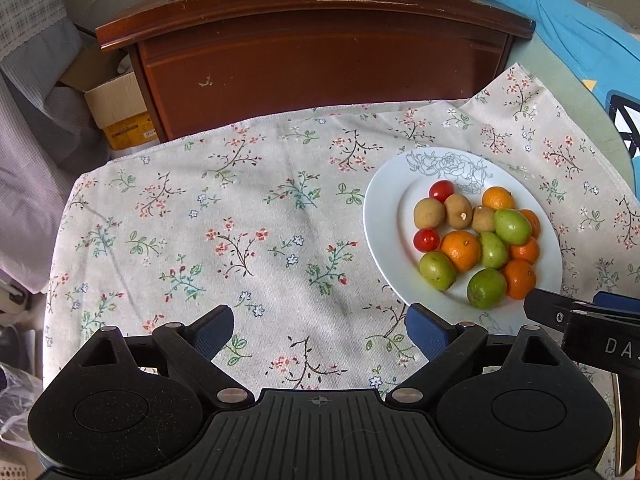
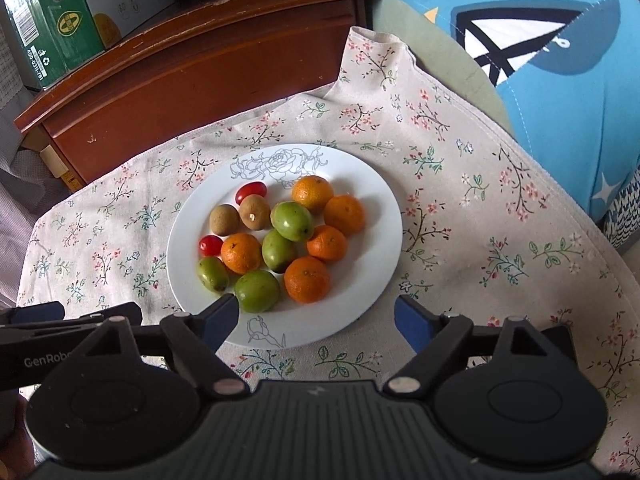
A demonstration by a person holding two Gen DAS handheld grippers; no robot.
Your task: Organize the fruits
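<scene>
- A white plate is sitting on a floral cloth, holding all the fruit in one loose heap.
- Oranges, green fruits, brown fruits and two small tomatoes are lying touching or just beside one another on the plate.
- The right gripper is hovering at the plate's near edge, its fingers spread wide and gripping nothing; the left fingertip is overlapping the rim just beside a green fruit, the right one is sitting over the cloth past the rim.
- The left gripper is hanging over bare cloth, fingers equally wide apart and empty; the plate is lying ahead and to the right of its right fingertip.
- A wooden cabinet is standing beyond the cloth, with a green carton on top.
- A blue cushion is lying to the right.
</scene>
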